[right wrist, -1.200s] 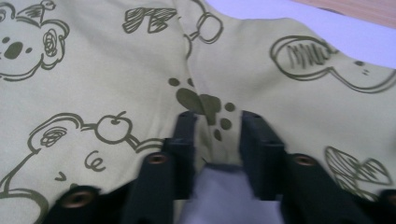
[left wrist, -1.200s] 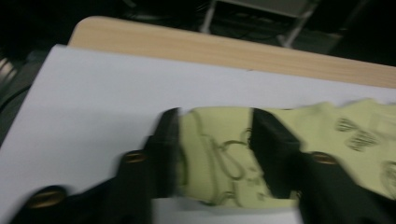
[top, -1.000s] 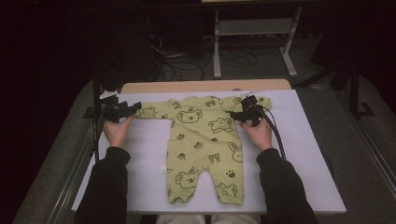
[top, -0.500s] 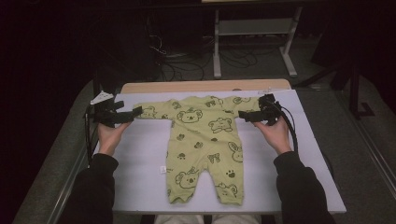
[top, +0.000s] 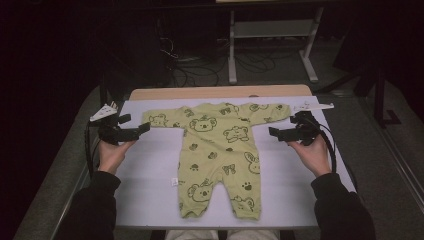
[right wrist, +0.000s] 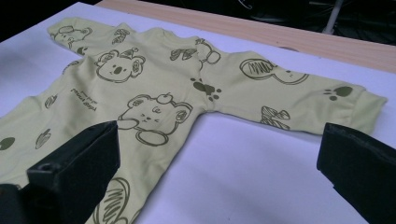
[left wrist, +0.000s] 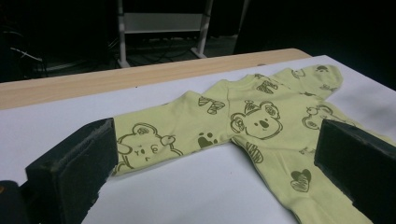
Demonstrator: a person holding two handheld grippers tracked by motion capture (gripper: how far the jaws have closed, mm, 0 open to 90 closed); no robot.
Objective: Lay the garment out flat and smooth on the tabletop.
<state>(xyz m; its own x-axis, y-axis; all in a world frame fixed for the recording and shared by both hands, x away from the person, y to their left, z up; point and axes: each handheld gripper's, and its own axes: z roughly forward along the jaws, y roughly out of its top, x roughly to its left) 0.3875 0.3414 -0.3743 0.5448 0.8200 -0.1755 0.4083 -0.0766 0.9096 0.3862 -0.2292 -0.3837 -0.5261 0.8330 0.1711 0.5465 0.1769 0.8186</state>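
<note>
While baby romper [top: 220, 150] lies flat on white tabletop [top: 150, 185], L tool [top: 142, 129] & R tool [top: 275, 133] sit w/ jaws apart, just outside its sleeves, gripping nothing.

High view looks down; both gripper views sit low, sharing the romper [top: 218, 150].

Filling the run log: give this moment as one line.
baby romper flat, sleeves spread | left gripper open beside sleeve | right gripper open beside other sleeve | nothing gripped
</note>
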